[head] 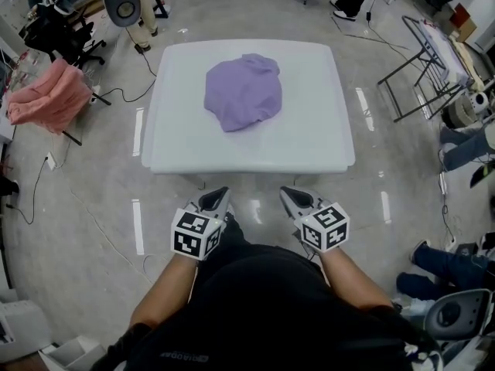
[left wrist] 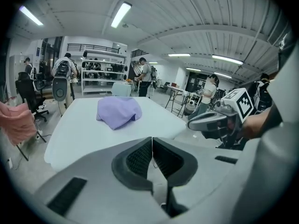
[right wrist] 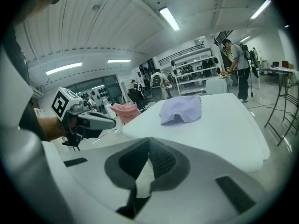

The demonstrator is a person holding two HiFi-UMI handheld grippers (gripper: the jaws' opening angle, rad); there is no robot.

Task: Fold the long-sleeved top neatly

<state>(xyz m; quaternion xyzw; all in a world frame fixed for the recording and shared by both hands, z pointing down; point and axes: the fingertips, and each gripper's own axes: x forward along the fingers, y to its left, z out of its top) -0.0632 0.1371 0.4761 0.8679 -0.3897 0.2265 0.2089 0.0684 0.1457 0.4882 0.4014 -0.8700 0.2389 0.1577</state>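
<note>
Head view shows the purple long-sleeved top (head: pixel 243 91) lying in a crumpled heap on the white table (head: pixel 309 141), a little toward 12 o'clock of the table's middle, with no sleeve laid out. Both tools hang short of the table's near edge, well apart from the cloth: the left gripper (head: pixel 217 199) at about 7 o'clock of the heap, the right gripper (head: pixel 295 198) at about 5 o'clock. Each has its jaws pressed together with nothing between them, and each gripper's own view shows the same. I judge the step in hand to be the reach-in. To do it well I'd part both jaws before they get to the fabric, take two edge points far apart on the heap rather than its bunched middle, and draw them outward so the garment lies flat before any fold. Count: one top, one table, two grippers, and one pink cloth (head: pixel 50 95) off at 9 o'clock — not part of my job.
</note>
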